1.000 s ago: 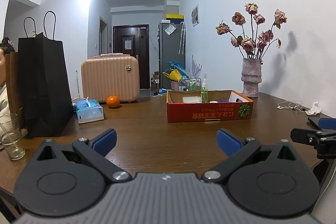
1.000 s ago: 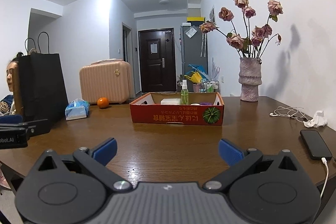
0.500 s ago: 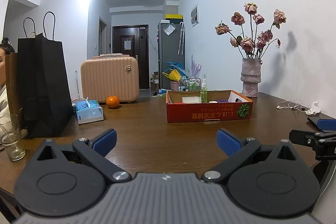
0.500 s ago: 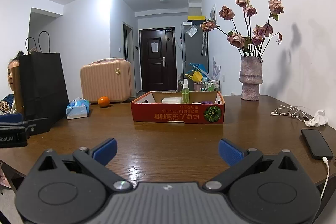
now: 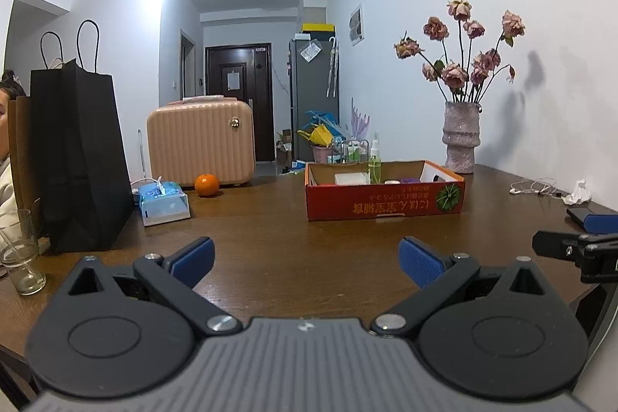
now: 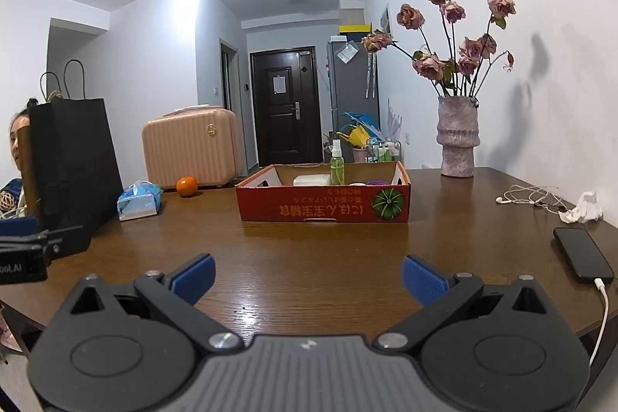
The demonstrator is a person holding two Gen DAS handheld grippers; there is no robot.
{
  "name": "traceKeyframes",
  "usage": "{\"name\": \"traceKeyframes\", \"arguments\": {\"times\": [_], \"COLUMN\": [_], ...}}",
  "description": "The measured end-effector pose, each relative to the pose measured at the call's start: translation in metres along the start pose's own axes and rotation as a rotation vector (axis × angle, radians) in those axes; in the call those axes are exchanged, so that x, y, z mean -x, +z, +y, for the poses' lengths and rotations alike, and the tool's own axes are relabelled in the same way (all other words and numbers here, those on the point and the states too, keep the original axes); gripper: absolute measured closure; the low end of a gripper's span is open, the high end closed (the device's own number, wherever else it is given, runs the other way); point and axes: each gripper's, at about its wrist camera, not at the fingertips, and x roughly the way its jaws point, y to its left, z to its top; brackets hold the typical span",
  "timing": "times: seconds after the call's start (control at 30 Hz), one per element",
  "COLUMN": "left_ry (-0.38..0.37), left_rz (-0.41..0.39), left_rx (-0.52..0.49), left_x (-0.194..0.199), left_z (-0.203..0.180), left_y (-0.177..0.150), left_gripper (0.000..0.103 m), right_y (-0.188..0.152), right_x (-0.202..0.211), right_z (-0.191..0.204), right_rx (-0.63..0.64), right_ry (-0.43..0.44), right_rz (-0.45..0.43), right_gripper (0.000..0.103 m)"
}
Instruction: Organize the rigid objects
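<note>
Red cardboard box [image 6: 323, 205] unmoved since before; both hand-held grippers [image 5: 305, 259] [image 6: 308, 275] still wide apart, empty.

A: What makes up the left gripper [image 5: 305, 257]?

B: A grey ribbed housing sits behind the claw, with a small pale mark at its front edge. Two black plates with round recessed discs flank it, each with a triangular cut-out. Black link arms run forward from silver pivot screws to fingers capped with blue ribbed pads [image 5: 419, 261].

A: And the right gripper [image 6: 308, 276]?

B: The same build: grey ribbed body, black disc plates, silver screws, blue pads [image 6: 195, 275]. Seen from the left wrist camera, it appears side-on as a black bar with a small screw and a blue tip. In the right wrist view, the left unit's black side bears white lettering, partly cut off.
</note>
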Motion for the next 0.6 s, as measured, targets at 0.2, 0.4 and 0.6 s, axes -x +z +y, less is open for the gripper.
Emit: {"name": "traceKeyframes", "arguments": {"times": [0.2, 0.4, 0.6], "left_ry": [0.011, -0.002, -0.012], "left_rz": [0.005, 0.004, -0.013], "left_rx": [-0.003, -0.004, -0.002], "left_x": [-0.0022, -0.0029, -0.0005], "left_z": [0.0010, -0.0003, -0.0007], "left_y": [-0.0007, 0.0005, 0.0025], "left_gripper": [0.000, 0.000, 0.000], "right_y": [-0.0012, -0.0012, -0.0015], "right_x": [0.0011, 0.0010, 0.0012], "right_z": [0.0002, 0.0004, -0.0004], "right_rx": [0.010, 0.006, 0.004], "right_ry": [0.000, -0.001, -0.001], "right_rz": [0.003, 0.004, 0.003], "right_gripper": [0.000, 0.000, 0.000]}}
